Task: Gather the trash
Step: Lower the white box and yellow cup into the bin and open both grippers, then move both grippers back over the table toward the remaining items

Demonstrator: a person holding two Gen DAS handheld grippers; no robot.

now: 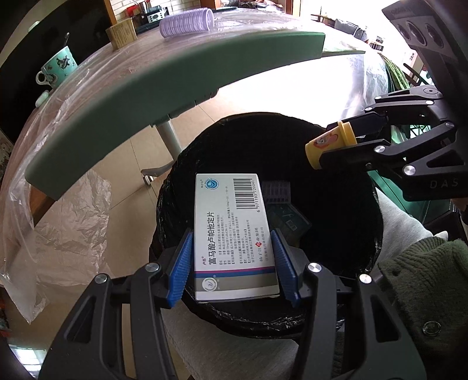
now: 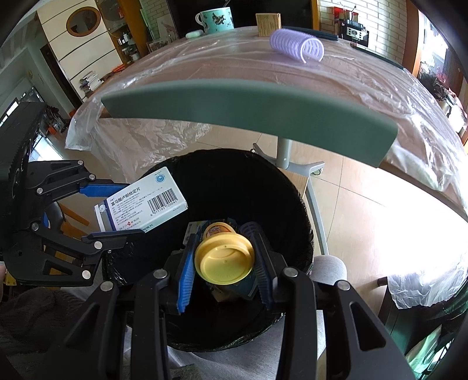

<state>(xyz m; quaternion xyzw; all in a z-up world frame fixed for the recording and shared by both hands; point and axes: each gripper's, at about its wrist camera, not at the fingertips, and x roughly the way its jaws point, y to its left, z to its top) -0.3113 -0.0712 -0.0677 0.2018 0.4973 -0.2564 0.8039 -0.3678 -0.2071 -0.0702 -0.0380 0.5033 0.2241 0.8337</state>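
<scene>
Two grippers hang over the mouth of a black-lined trash bin (image 1: 377,233), each carrying a piece of rubbish. The left gripper (image 1: 234,257) clamps a white medicine box (image 1: 231,231) between its blue pads, barcode end pointing down into the bin. The right gripper (image 2: 225,260) is closed on a small yellow bottle (image 2: 223,258), its lid facing the camera, the body aimed at the opening. In the left wrist view the same bottle juts from the right gripper's tips above the bin's far rim.

Neither item has been let go, so the drop appears to be the step in hand. Some rubbish already lies at the bottom: a dark green packet (image 1: 289,219) and a greyish ribbed piece beside it. That suggests the job is partly done.

What may be left sits on the plastic-covered table (image 2: 234,61) beyond: a lilac hair roller (image 2: 297,48), a patterned teal mug (image 2: 216,17), a small wooden block (image 2: 268,23) and a pale oval object (image 2: 193,34) near the mug. Which of these count as trash cannot be told.

A green chair back (image 2: 248,117) curves between bin and table, and any reach toward the tabletop would likely have to clear it. The two held items hang close together over one opening.
</scene>
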